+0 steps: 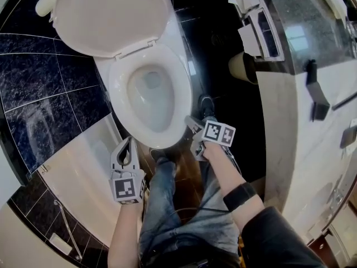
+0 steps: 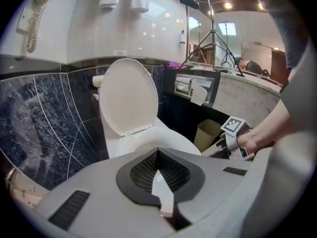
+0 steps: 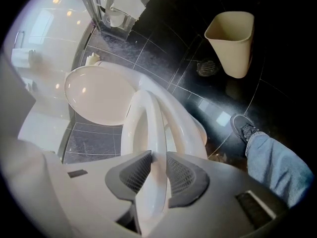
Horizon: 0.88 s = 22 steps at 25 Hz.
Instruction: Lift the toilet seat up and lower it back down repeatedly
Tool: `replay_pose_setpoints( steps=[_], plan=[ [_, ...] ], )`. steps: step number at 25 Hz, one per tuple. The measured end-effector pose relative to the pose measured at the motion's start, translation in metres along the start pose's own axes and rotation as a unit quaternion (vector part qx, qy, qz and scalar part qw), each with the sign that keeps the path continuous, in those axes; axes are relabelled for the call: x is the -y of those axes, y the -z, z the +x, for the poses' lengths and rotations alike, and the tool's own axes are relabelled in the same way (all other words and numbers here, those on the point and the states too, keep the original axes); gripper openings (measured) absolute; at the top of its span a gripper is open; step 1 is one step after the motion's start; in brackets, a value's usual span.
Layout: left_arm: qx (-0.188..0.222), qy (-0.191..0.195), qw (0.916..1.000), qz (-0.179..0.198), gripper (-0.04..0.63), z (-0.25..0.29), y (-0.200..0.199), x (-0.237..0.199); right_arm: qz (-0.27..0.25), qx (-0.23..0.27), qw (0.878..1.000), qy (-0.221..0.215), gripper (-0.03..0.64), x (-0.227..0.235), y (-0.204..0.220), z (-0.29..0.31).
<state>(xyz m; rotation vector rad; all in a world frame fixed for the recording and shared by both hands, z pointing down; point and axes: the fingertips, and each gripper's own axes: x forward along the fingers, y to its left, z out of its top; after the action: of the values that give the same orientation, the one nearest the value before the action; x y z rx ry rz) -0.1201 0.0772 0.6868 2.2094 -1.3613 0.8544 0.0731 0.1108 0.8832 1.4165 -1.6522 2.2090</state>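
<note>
Hovering left of the bowl (image 1: 150, 99), the left gripper (image 1: 131, 142) is closed and empty. The seat (image 3: 146, 123), raised slightly off the bowl, is pinched at its front rim by the right gripper (image 3: 157, 180). That narrow hold on smooth plastic could slip, letting it slam.

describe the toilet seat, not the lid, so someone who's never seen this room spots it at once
Start at the white toilet set against the dark marbled tiles. The toilet seat is the oval ring over the bowl, its front edge gripped by the right tool. Unlike the solid lid raised behind it, it is open through the middle.
</note>
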Motion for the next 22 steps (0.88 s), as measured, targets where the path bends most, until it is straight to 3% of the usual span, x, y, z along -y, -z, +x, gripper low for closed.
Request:
replay_pose_setpoints(
  steps=[7, 12, 15, 18, 22],
  plan=[
    [-0.096, 0.026, 0.995, -0.004, 0.0, -0.044, 0.099, 0.021, -0.009, -0.023, 1.0, 0.003, 0.106, -0.027, -0.005, -0.021],
    [-0.153, 0.048, 0.9857, -0.05, 0.0, -0.023, 0.155, 0.047, 0.001, -0.026, 1.0, -0.01, 0.101, -0.049, -0.01, -0.034],
    [-0.152, 0.066, 0.984, -0.067, 0.0, 0.002, 0.15, 0.063, -0.011, -0.029, 0.999, -0.011, 0.1, -0.064, -0.014, -0.041],
    [-0.135, 0.049, 0.9848, -0.097, 0.0, 0.012, 0.138, 0.061, -0.015, -0.034, 0.999, -0.013, 0.097, -0.074, -0.015, -0.043],
    [-0.109, 0.035, 0.9878, -0.106, 0.0, 0.004, 0.121, 0.057, -0.011, -0.034, 0.999, -0.024, 0.097, -0.088, -0.02, -0.051]
  ],
)
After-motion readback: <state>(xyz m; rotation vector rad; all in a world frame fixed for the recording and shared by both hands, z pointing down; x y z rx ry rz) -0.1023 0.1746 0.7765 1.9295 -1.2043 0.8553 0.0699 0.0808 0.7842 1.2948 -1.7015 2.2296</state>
